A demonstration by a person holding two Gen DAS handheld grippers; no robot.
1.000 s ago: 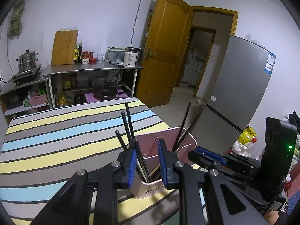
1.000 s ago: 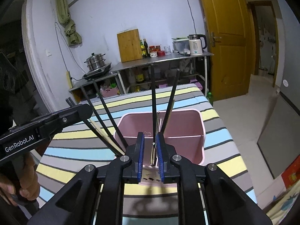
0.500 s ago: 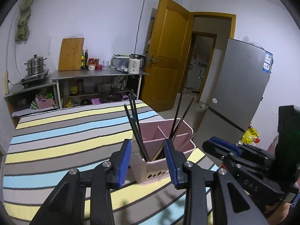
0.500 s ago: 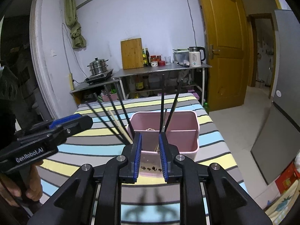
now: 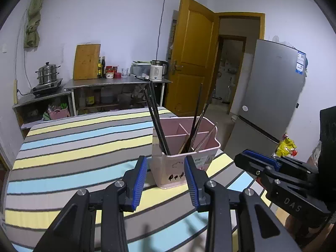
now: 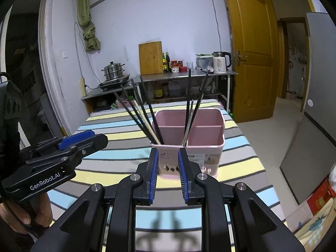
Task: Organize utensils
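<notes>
We have let go: both grippers, left (image 5: 166, 180) and right (image 6: 167, 175), hang with fingers open and empty, backed off from the pink holder (image 6: 189, 147) on the striped surface (image 5: 73, 157), chopsticks (image 6: 142, 113) sorted inside. Organizing looks nearly done.

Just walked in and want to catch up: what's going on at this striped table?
A person holds a two-finger tool in each hand, sorting utensils. Dark chopsticks already stand in the pink divided holder on the striped table. The left tool and right tool are both open and empty, just short of the holder. Nothing else lies on the cloth in view.
</notes>
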